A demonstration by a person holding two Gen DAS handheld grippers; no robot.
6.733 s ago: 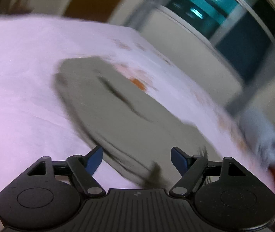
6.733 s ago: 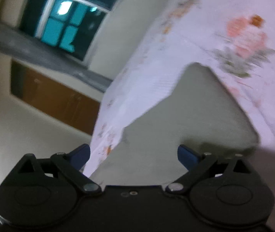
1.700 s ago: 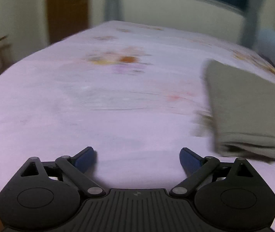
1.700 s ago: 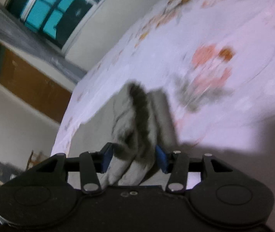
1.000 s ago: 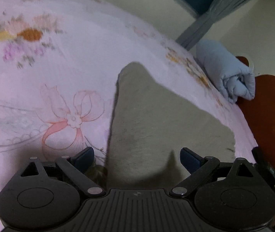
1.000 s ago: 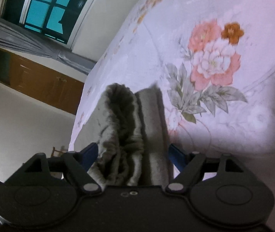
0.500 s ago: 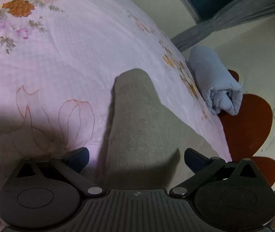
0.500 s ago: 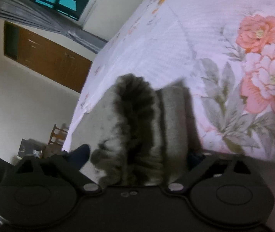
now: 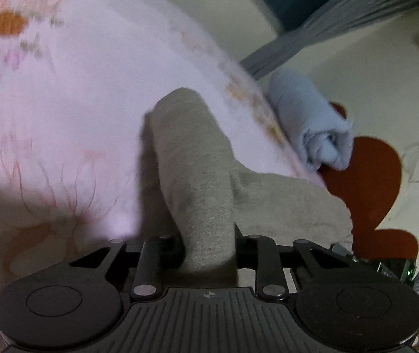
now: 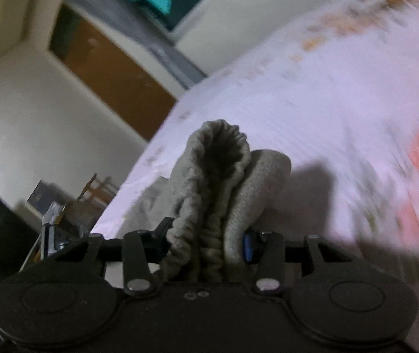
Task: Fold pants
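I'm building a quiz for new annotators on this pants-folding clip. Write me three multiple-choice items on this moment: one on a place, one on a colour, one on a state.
1. Where does the rolled blue cloth lie?
A. at the bed's edge, beyond the pants
B. between the left gripper's fingers
C. on the floor

2. What colour are the pants?
A. grey
B. red
C. black

3. How does the right gripper stand?
A. wide open above the bed
B. shut on the pants
C. shut on nothing

Key:
1 A: the rolled blue cloth lies at the edge of the bed, apart from the pants.
2 A: the fabric is grey in both views.
3 B: the right gripper pinches the bunched fabric, as does the left gripper.
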